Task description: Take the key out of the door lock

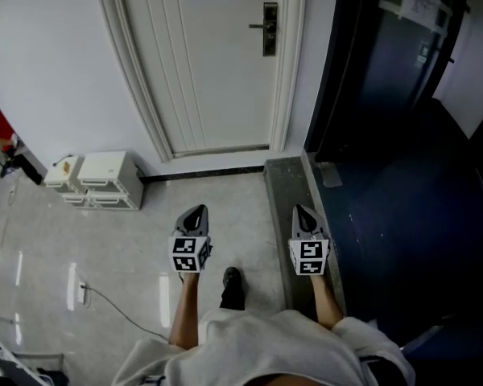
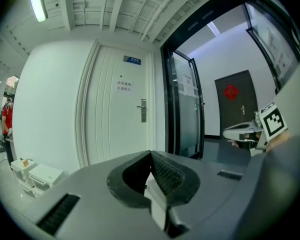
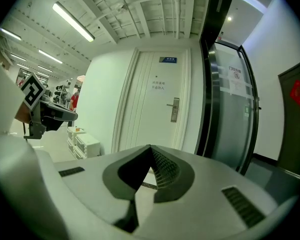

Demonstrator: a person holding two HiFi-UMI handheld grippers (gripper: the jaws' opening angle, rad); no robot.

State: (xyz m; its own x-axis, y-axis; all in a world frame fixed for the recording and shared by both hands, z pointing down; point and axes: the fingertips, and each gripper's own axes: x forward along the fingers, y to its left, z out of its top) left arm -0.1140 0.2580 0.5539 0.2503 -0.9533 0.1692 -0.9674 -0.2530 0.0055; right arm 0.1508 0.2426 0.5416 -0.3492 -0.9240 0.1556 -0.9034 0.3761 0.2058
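A white door (image 1: 217, 63) stands shut ahead of me, with a dark lock plate and lever handle (image 1: 269, 29) on its right side. The lock also shows in the left gripper view (image 2: 143, 110) and the right gripper view (image 3: 175, 109). At this distance a key is too small to make out. My left gripper (image 1: 196, 211) (image 2: 150, 154) and right gripper (image 1: 303, 210) (image 3: 150, 148) are held low, side by side, well short of the door. Both point toward it with jaws shut and nothing between them.
White drawer units (image 1: 105, 179) stand against the wall left of the door. A dark glass door (image 1: 370, 63) and dark floor lie to the right past a stone threshold (image 1: 294, 191). A cable (image 1: 113, 304) runs over the floor at left. My shoe (image 1: 233, 288) is below the grippers.
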